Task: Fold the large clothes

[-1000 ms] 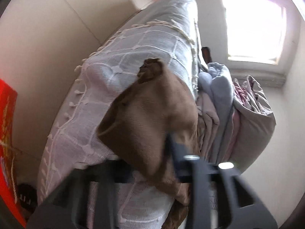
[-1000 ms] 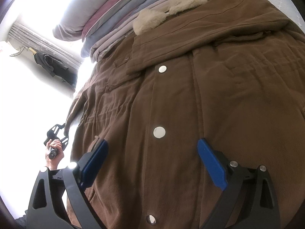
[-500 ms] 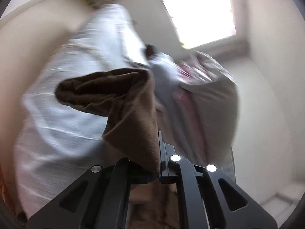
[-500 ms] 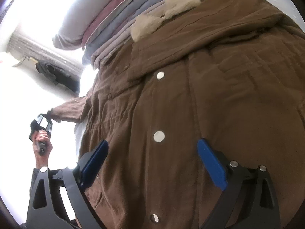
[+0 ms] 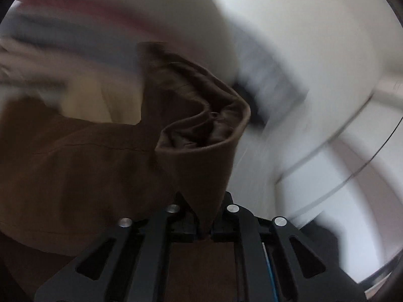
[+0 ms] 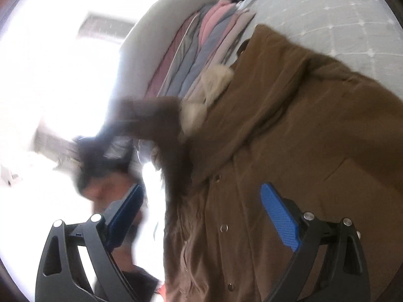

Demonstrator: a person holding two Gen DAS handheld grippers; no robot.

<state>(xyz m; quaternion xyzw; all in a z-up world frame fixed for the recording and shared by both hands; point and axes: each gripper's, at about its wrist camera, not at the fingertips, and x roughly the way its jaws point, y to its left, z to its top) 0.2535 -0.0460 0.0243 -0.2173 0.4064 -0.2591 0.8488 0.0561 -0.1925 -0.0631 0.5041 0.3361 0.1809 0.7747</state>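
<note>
A large brown coat [image 6: 302, 138] with snap buttons and a cream fleece collar [image 6: 214, 83] lies spread on a pale checked bedcover [image 6: 340, 12]. My left gripper [image 5: 205, 226] is shut on the cuff of the coat's sleeve [image 5: 204, 146], which stands up open-ended in front of the camera, held over the coat's body [image 5: 75, 163]. In the right wrist view the sleeve [image 6: 156, 118] is lifted across toward the collar. My right gripper [image 6: 201, 216] is open and empty, hovering over the coat's front beside the button line.
A stack of folded pink, blue and grey bedding [image 6: 191, 58] lies along the coat's collar side. A bright window [image 6: 50, 63] fills the left. The person's head [image 6: 100, 168] shows near the left blue pad. The left wrist view is motion-blurred.
My left gripper has swung the sleeve from out beside the bed up and over the coat's body. The right wrist camera has tilted, with the gripper still open.
</note>
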